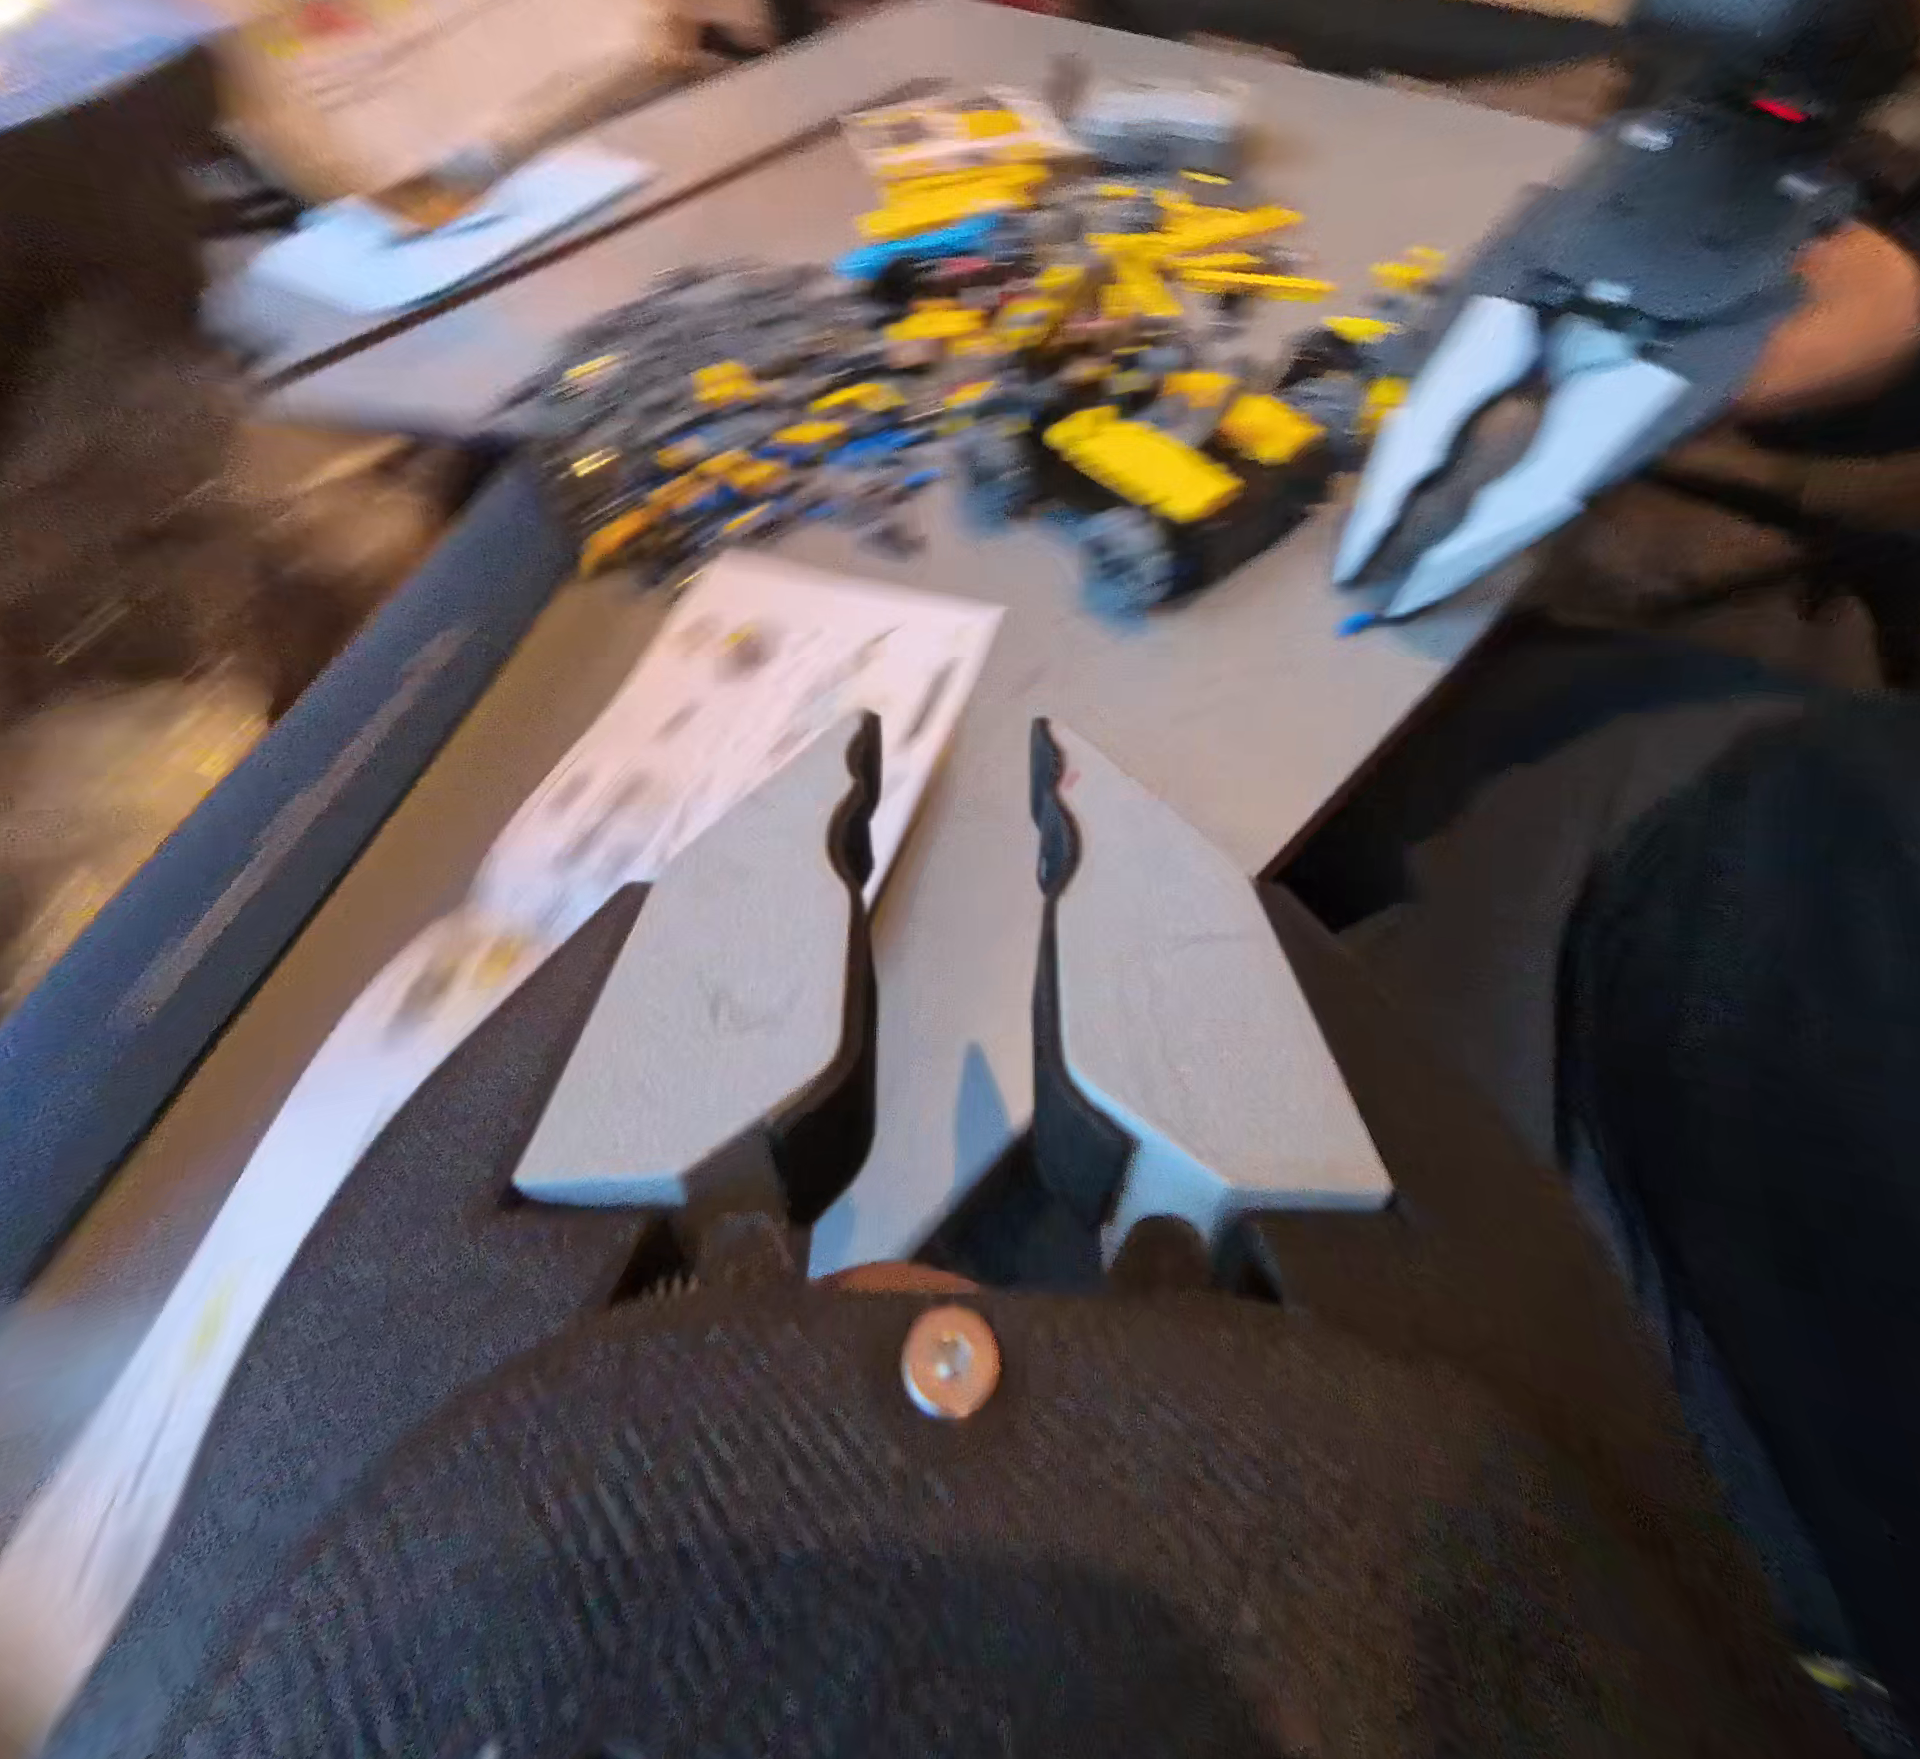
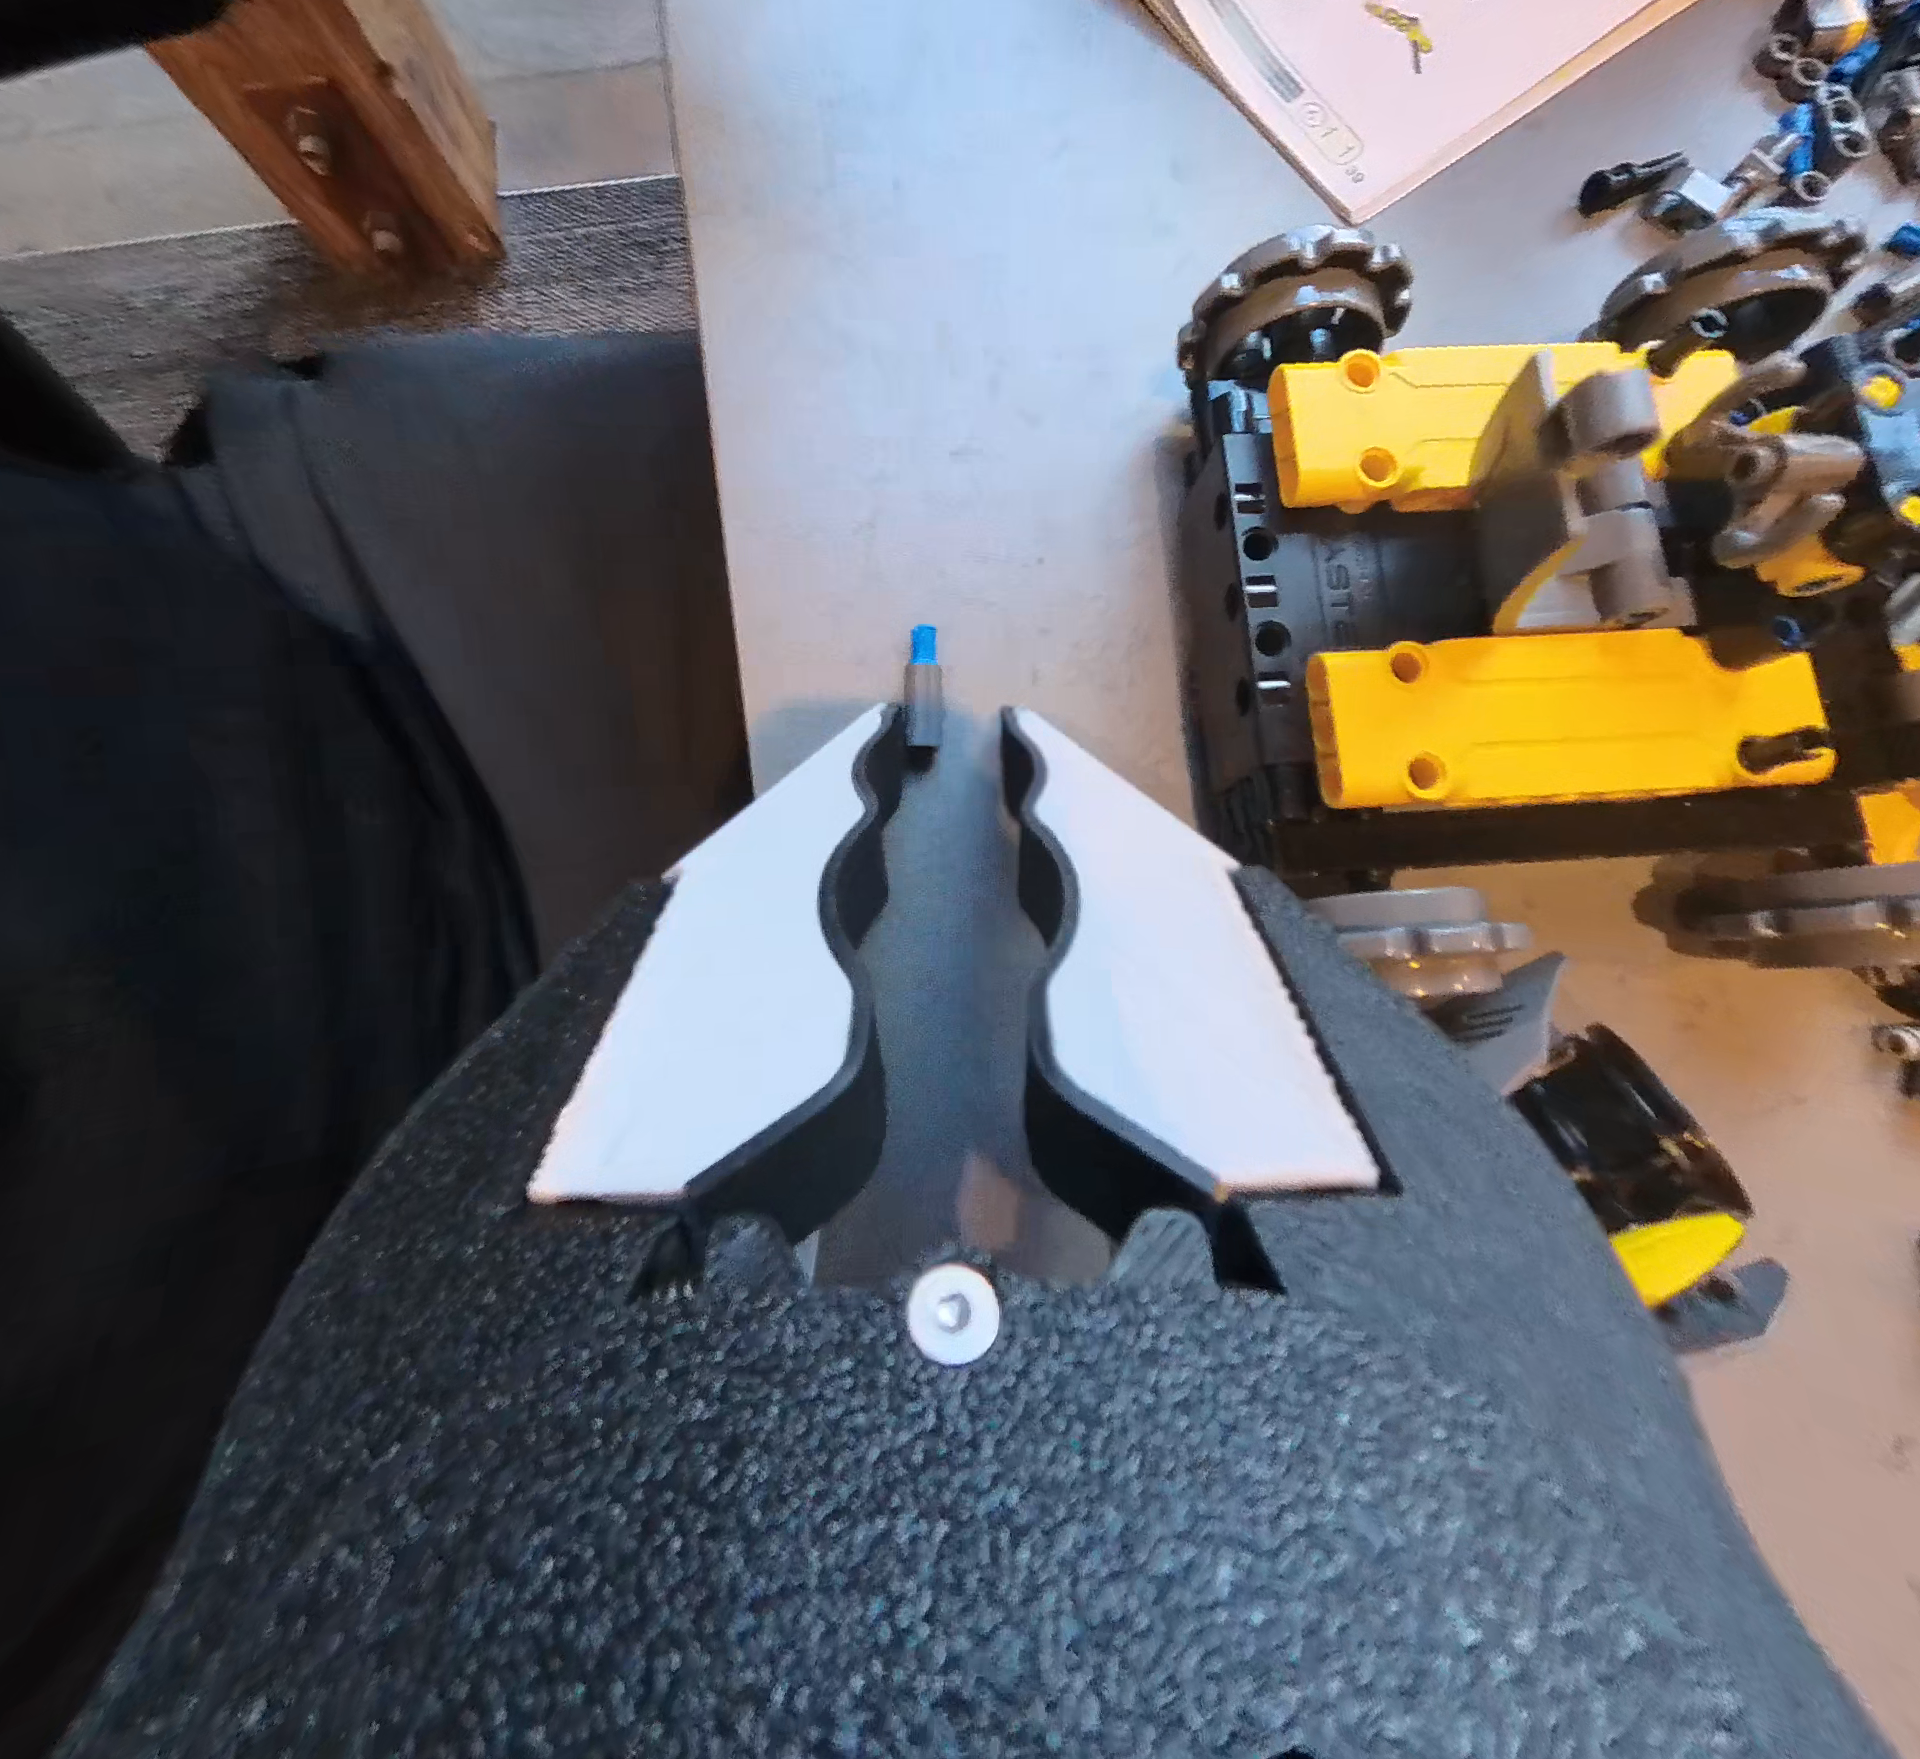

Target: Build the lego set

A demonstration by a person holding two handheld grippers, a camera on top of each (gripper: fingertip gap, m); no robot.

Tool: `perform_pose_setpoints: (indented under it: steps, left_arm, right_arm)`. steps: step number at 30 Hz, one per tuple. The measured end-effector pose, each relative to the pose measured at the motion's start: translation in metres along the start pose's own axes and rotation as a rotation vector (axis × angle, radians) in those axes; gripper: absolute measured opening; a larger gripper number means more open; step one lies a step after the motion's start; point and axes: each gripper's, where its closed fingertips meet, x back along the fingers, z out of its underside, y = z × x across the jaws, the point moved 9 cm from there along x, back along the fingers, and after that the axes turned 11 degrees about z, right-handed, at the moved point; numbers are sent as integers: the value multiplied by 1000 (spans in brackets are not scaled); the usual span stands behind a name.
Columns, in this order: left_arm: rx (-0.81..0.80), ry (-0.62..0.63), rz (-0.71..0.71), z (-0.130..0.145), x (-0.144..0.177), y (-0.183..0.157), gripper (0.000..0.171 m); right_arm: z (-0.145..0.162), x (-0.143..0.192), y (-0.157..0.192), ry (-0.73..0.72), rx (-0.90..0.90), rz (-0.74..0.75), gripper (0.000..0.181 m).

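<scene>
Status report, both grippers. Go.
Left gripper open, empty, over the manual. Right gripper open, small blue-tipped pin at its left fingertip, table edge. Yellow model to its right, clear.

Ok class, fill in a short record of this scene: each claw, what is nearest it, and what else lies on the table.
Left claw: open, empty
Nearest left claw: white printed instruction booklet on the grey table
Right claw: open
Nearest right claw: small grey plastic pin with a blue tip, at the fingertips, not clamped
Beside right claw: yellow and black toy brick vehicle with dark toothed wheels
Farther back: blurred pile of loose yellow, black and blue bricks
</scene>
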Motion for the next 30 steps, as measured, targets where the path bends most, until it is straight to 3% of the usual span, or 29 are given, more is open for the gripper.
perform_pose_setpoints:
  steps: [2,4,6,8,12,14,16,19,22,27,30]
  left_arm:
    - [150,-71,-211,45,81,14,31]
    - [284,-166,-398,113,149,13,29]
    - [432,-251,-590,204,200,0,29]
    - [546,-290,-798,312,234,-28,27]
    - [937,-151,-1108,531,256,-130,25]
    - [1188,-72,-1159,616,245,-199,24]
    - [1437,2,-1151,678,223,-271,23]
    - [1705,125,-1118,731,187,-366,22]
    - [1910,144,-1100,752,151,-434,24]
    - [2095,151,-1024,753,95,-499,23]
    - [2158,225,-963,754,82,-519,22]
  right_arm:
    - [-3,0,-1,21,1,59,31]
    - [-6,1,-1,46,3,126,38]
    - [-11,4,1,42,10,194,47]
    - [-19,8,3,23,15,249,48]
    - [-61,19,12,-10,70,333,50]
    - [-88,23,13,-40,109,404,51]
    - [-115,24,14,-87,111,432,50]
    - [-145,15,16,-113,97,416,51]
    - [-168,0,23,-132,96,382,51]
    - [-200,-22,49,-154,168,301,51]
    - [-210,-28,60,-169,198,269,51]
